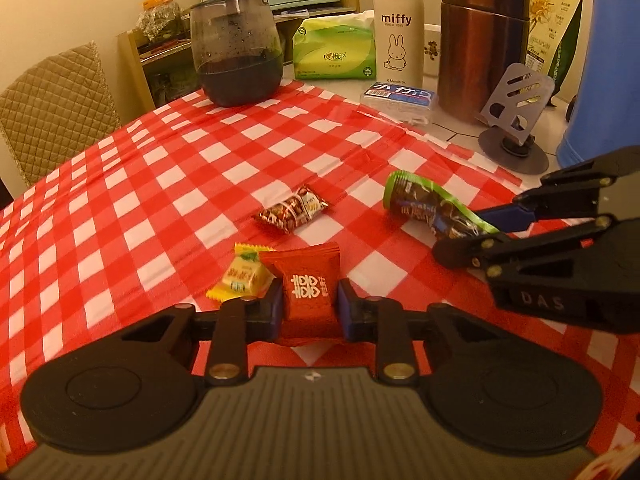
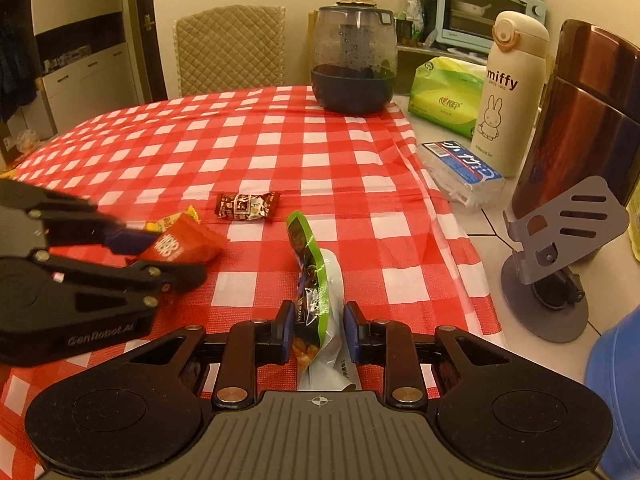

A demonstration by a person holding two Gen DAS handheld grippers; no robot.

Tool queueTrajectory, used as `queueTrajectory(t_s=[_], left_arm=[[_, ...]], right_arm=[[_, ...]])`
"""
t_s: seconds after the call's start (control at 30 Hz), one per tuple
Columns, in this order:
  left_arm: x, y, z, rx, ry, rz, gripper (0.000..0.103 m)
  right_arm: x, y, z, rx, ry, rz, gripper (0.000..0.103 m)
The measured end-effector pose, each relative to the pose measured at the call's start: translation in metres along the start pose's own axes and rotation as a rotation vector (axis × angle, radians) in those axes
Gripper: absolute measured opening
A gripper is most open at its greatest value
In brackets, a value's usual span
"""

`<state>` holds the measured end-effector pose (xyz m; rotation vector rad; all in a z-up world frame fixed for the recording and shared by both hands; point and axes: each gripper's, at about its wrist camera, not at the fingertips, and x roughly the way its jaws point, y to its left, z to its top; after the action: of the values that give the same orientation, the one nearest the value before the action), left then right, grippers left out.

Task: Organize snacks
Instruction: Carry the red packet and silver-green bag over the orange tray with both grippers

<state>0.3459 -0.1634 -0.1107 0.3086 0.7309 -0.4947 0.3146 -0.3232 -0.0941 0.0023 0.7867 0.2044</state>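
Gripping two snacks at once: left gripper (image 1: 310, 304) has its fingers clamped on the red packet (image 1: 308, 296), right gripper (image 2: 316, 330) pinches the green pouch (image 2: 310, 280) near its end. Both sit low over the checkered surface (image 1: 160, 184). The yellow candy (image 1: 242, 274) touches the red packet on its left, so lifting may drag it. The pouch is held off-centre and may swing or slip. The brown candy (image 1: 292, 212) lies further off, untouched. No destination container is clearly visible; the blue object at far right is cut off.
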Motion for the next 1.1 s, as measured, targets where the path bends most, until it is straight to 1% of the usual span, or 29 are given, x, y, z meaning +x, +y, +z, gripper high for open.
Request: queueTrajectory(t_s=[0.2,0.43,0.67,0.87,1.1], left_arm=[[-0.025,0.001,-0.012,-0.114,0.02,0.012,0.023],[-0.075,-0.001,-0.022,-0.219,0.008,0.023,0.023],[-0.138,0.002,-0.029,-0.313,-0.036,0.041,0.023],[-0.192,0.003,-0.04,-0.343,-0.065,0.067,0.023],[-0.241,0.011,-0.062,-0.398,-0.083,0.112,0.023]], right_arm=[[-0.017,-0.003,0.001,0.079,0.011,0.025,0.025],[-0.056,-0.001,0.006,0.199,0.012,0.077,0.025],[-0.108,0.024,0.011,0.195,-0.018,0.083,0.025],[-0.149,0.057,0.013,0.18,-0.049,0.106,0.025],[-0.185,0.099,0.008,0.146,-0.073,0.15,0.025]])
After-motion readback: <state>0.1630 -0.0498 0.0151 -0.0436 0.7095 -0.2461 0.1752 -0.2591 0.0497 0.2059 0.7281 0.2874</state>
